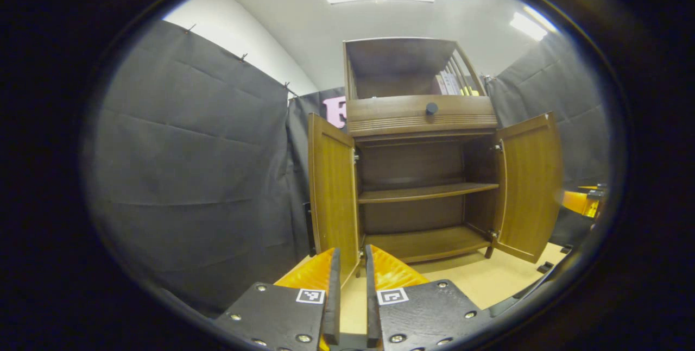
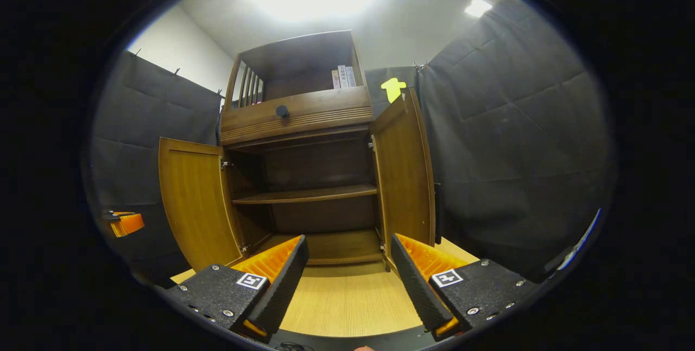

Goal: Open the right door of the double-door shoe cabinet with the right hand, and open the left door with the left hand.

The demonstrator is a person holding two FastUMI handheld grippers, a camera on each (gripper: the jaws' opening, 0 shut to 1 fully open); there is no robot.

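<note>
Your left gripper (image 1: pixel 350 264) has its fingers drawn near together with a narrow gap between them, pinching nothing, and it points at the lower edge of the left door (image 1: pixel 332 193). Your right gripper (image 2: pixel 347 264) has its fingers spread wide apart, holding nothing, low in front of the shoe cabinet (image 2: pixel 304 117).

Both doors of the cabinet stand swung open. In the left gripper view the left door is just beyond your fingertips and the right door (image 1: pixel 529 185) hangs open farther off; in the right gripper view the right door (image 2: pixel 404 171) is near your right finger, apart from it. Inside you see a middle shelf (image 2: pixel 307 195) and a bottom board, both bare. A drawer with a dark round knob (image 1: pixel 431 108) sits above the doors, and books (image 1: pixel 449 83) stand in the open top compartment. The cabinet rests on a light wood surface (image 2: pixel 347 299).
</note>
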